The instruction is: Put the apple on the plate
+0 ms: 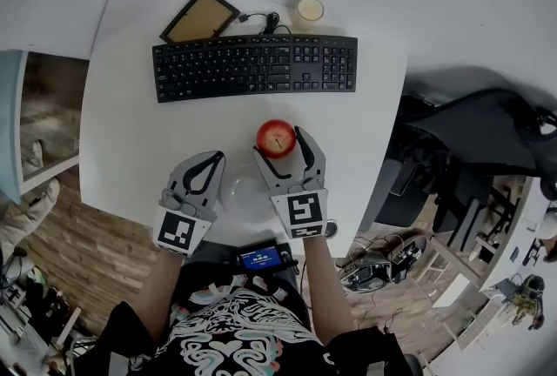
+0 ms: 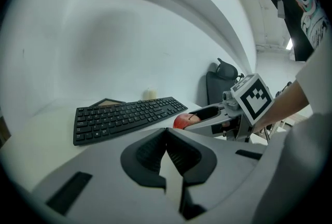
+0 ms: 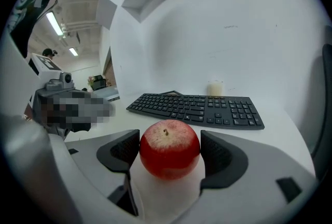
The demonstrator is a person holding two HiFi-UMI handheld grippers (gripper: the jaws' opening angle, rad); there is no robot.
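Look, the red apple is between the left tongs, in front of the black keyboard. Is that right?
Not quite. The apple is between the right tongs, not the left tongs, which are closed on nothing. The right gripper view shows it plainly. It does lie in front of the keyboard.

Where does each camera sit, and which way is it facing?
Head view: on the person's head, looking steeply down at the table; forearms, left gripper and right gripper show.
Left gripper view: rides the left gripper, facing the keyboard; its shut jaws and the right gripper show.
Right gripper view: rides the right gripper, facing the apple between its open jaws.
All three share apple and keyboard.
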